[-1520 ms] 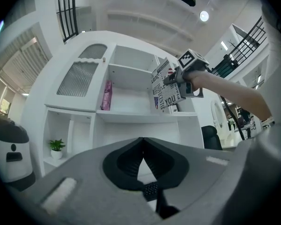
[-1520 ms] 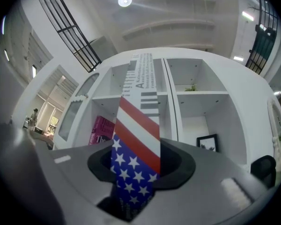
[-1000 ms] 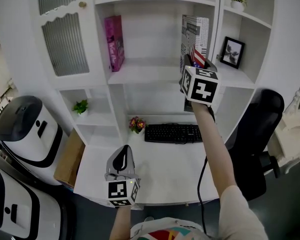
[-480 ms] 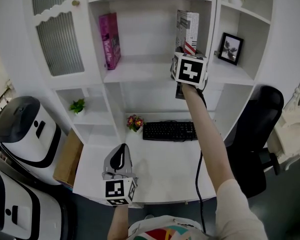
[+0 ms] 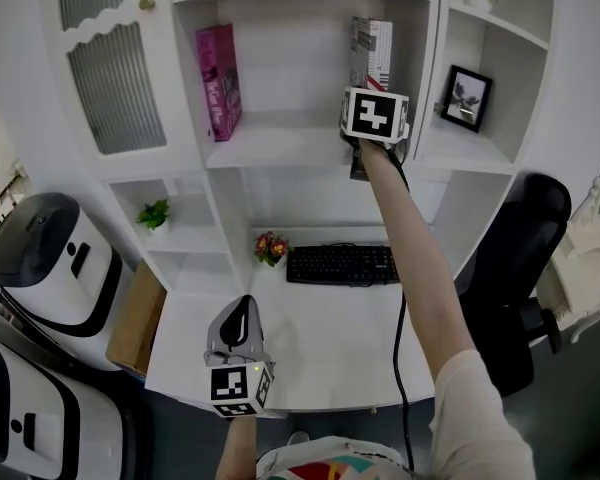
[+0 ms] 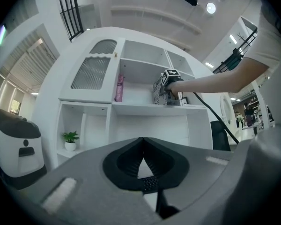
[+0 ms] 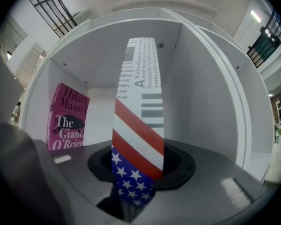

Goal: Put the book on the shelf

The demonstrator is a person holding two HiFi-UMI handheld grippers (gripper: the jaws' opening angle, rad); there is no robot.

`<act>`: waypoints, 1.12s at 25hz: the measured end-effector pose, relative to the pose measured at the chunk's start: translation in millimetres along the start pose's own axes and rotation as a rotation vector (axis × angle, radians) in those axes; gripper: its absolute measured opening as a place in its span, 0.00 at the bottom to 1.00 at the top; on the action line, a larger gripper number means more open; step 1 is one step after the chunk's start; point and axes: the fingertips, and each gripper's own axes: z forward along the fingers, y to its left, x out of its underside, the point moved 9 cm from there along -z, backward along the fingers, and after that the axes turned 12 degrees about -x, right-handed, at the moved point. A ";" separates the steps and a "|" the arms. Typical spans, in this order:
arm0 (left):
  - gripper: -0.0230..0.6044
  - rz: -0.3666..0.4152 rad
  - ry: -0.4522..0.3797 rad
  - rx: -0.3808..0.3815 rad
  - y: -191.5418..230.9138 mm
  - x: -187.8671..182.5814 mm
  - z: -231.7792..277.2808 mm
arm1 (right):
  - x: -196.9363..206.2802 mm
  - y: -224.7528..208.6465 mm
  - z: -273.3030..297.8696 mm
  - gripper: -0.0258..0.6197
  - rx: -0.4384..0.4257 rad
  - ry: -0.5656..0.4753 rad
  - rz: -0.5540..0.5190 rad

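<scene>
The right claw (image 7: 136, 170) grips the book (image 7: 139, 78) by its near spine, long axis upright, at the shelf (image 5: 280, 143) bay's right side; the left claw (image 6: 143, 165), closed and empty, hangs well away.

The shelf unit (image 5: 300, 143) looks like smooth white painted board with a soft sheen. Its left cabinet door (image 5: 115, 83) carries ribbed, frosted-looking glass. The striped book (image 7: 138, 125) has a printed paper cover, fairly matt; the pink book (image 7: 65, 121) looks a little glossier. The right gripper (image 7: 138, 170) and left gripper (image 6: 143, 161) are matt grey plastic with black pads (finely ribbed on the left one). The keyboard (image 5: 342, 265) is matt black plastic, and the box (image 5: 138, 318) at the left is plain brown cardboard.
</scene>
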 end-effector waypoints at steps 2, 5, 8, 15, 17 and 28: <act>0.04 -0.001 0.006 -0.008 1.5 2.0 1.3 | -1.9 3.1 8.6 0.26 -0.016 -0.012 -0.010; 0.04 0.000 0.010 -0.016 3.5 3.6 4.1 | -2.6 1.4 18.7 0.26 -0.013 -0.010 -0.016; 0.04 -0.001 0.016 -0.025 6.1 5.8 6.0 | -1.7 -1.0 25.8 0.26 -0.013 0.000 -0.014; 0.04 -0.006 0.014 -0.036 9.5 6.9 11.6 | -1.2 -6.6 38.8 0.26 -0.017 0.007 -0.005; 0.04 -0.008 0.017 -0.041 10.6 7.9 12.6 | -1.3 -7.1 42.2 0.26 -0.016 0.007 -0.005; 0.04 -0.016 0.010 -0.054 17.1 10.4 14.7 | 0.2 -13.4 54.0 0.26 -0.022 0.000 -0.001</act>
